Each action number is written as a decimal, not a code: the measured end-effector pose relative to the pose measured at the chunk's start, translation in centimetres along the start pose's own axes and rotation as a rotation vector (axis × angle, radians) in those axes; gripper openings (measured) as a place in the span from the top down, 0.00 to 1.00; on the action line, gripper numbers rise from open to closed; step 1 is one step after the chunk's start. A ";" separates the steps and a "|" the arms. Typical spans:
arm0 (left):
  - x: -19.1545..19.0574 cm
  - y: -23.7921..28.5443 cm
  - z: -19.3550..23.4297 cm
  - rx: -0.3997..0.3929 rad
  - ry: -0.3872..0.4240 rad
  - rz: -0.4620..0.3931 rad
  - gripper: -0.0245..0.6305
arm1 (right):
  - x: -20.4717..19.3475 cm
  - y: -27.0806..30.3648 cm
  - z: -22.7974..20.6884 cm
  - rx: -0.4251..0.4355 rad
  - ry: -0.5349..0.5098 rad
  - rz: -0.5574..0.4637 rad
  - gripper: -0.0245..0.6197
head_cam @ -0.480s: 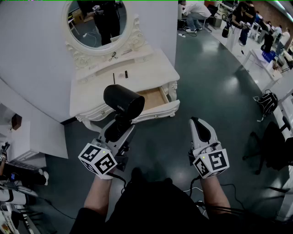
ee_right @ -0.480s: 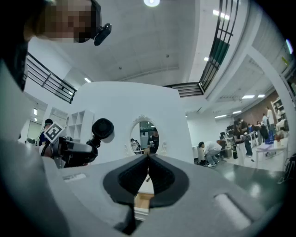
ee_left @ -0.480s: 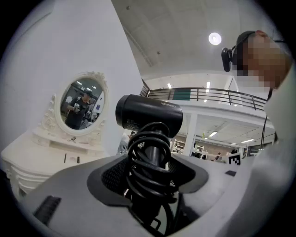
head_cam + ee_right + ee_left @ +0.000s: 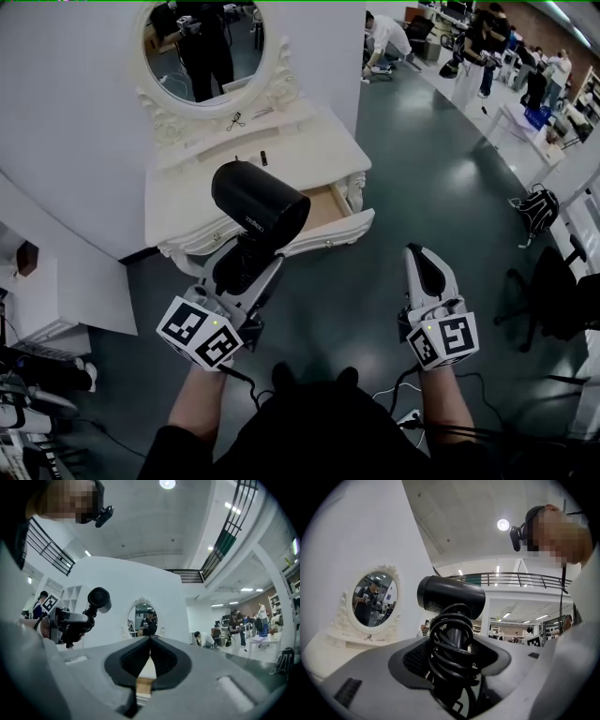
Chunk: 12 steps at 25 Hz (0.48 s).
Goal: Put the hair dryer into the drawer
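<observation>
Cord (image 4: 452, 651) coils round cylindrical black hair dryer (image 4: 450, 595).

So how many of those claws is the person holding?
2. The left claw grips the hair dryer by its handle; the right claw, shut and empty, is beside it at right.

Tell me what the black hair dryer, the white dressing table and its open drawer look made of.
Black hair dryer: likely plastic, matte with a soft sheen on the barrel. White dressing table: probably painted wood, smooth with carved trim. Open drawer: bare tan inside, apparently unpainted wood or board.
</observation>
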<state>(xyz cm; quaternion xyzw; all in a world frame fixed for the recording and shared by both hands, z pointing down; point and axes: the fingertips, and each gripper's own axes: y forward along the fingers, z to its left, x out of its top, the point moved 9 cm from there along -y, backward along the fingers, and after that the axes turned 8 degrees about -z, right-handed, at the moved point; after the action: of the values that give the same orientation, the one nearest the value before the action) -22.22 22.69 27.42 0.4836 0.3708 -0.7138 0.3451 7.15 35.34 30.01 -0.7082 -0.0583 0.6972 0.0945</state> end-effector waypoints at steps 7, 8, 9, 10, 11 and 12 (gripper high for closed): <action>1.3 -2.9 3.9 0.022 0.002 -0.015 0.56 | 0.2 1.9 3.9 -0.002 0.017 -0.011 0.89; 1.3 -3.3 4.5 0.023 0.008 -0.014 0.56 | 0.2 2.1 4.5 -0.005 0.014 -0.015 0.86; 1.3 -3.8 5.1 0.021 0.016 -0.014 0.56 | 0.2 2.4 5.1 -0.010 0.010 -0.017 0.83; 1.3 -4.3 5.8 0.017 0.026 -0.014 0.56 | 0.2 2.7 5.7 -0.016 0.004 -0.019 0.81; 1.3 -4.7 6.5 0.011 0.036 -0.013 0.56 | 0.3 3.1 6.3 -0.023 -0.001 -0.019 0.79; 1.4 -5.0 7.2 0.005 0.043 -0.007 0.56 | 0.3 3.4 6.9 -0.030 -0.007 -0.019 0.78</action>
<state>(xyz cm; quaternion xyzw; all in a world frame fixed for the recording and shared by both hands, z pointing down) -30.06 18.75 28.94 0.4986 0.3781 -0.7053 0.3331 0.11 32.44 28.92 -0.7066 -0.0756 0.6978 0.0902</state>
